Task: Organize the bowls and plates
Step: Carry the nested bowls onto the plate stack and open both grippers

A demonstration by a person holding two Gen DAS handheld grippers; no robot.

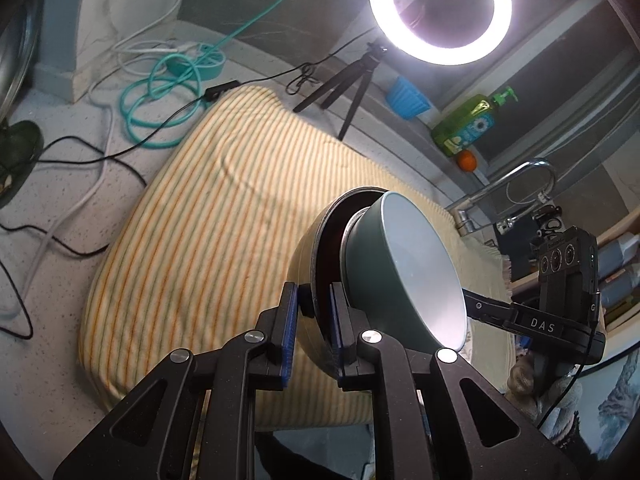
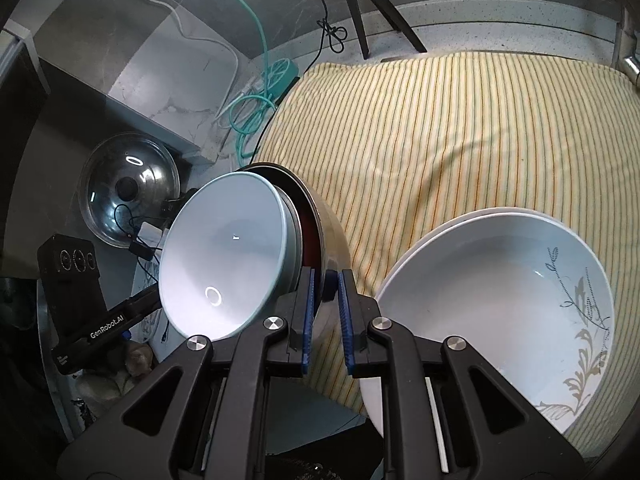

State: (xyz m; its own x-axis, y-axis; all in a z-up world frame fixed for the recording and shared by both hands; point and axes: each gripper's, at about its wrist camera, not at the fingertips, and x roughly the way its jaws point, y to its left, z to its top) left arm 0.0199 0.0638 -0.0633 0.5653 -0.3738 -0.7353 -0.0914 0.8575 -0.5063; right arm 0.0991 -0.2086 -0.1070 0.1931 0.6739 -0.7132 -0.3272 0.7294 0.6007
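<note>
We read "DAS" and "GenRobot.AI" on the grippers as our left gripper (image 1: 314,312) and right gripper (image 2: 326,300), both angled downward, clamp their fingers on the outer bowl's (image 2: 330,232) rim, green bowl (image 1: 400,272) nested inside, above the striped cloth (image 1: 200,220).

White letters "DAS" stand on the black arm of the right gripper (image 1: 472,312) at the right edge of the left wrist view, and "GenRobot.AI" runs along the left gripper (image 2: 150,300) at lower left of the right wrist view.
</note>
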